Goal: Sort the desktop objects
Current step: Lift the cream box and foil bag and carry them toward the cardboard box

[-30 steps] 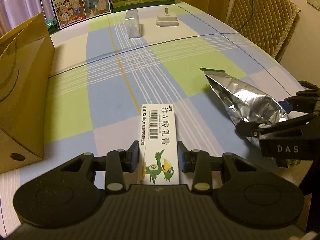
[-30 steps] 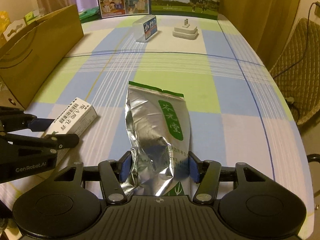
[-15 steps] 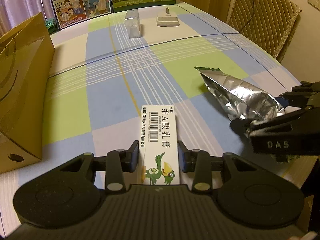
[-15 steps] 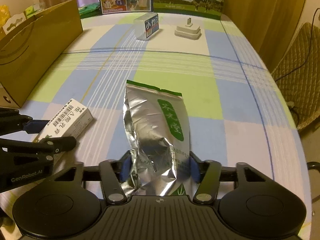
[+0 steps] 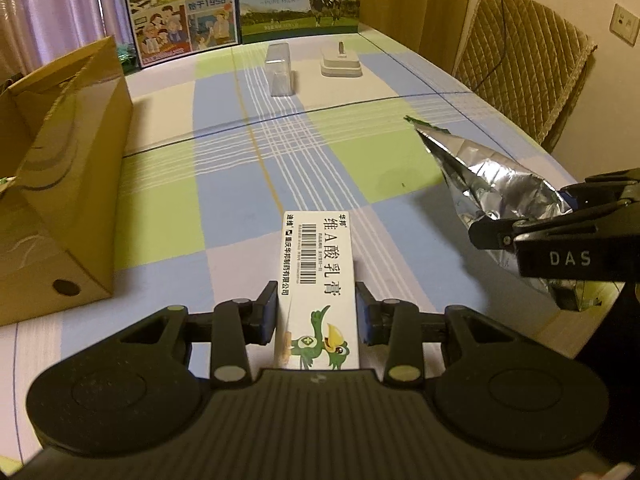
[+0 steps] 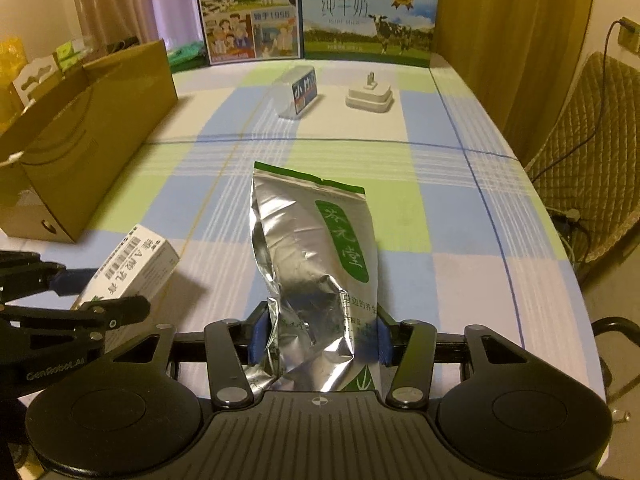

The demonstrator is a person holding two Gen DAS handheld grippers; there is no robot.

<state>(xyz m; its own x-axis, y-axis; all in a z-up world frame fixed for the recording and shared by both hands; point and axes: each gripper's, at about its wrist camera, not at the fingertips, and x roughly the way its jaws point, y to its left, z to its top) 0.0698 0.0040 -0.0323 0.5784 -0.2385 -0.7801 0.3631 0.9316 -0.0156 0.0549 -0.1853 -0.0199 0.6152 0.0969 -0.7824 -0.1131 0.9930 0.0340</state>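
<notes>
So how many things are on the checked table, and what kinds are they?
White cardboard medicine box: 1
Silver foil tea pouch: 1
Small clear plastic box: 1
White plastic charger plug: 1
Brown cardboard box: 1
Printed milk cartons: 2
Total: 7

Two grippers, left [image 5: 316,314] and right [image 6: 318,338]. One white carton [image 5: 318,280], one foil pouch [image 6: 316,256], one clear box [image 5: 280,66], one charger [image 5: 341,65], one paper bag [image 5: 60,184], two milk cases [image 6: 368,20], one chair [image 5: 520,60].

Two packages, each clamped between fingers

White ointment box [image 5: 318,276] — barcode up, bird cartoon nearest the fingers [image 5: 267,312] — juts straight forward; crumpled silver foil pouch [image 6: 316,264] with green label stands between the other pair, its green-edged top farthest out.
</notes>
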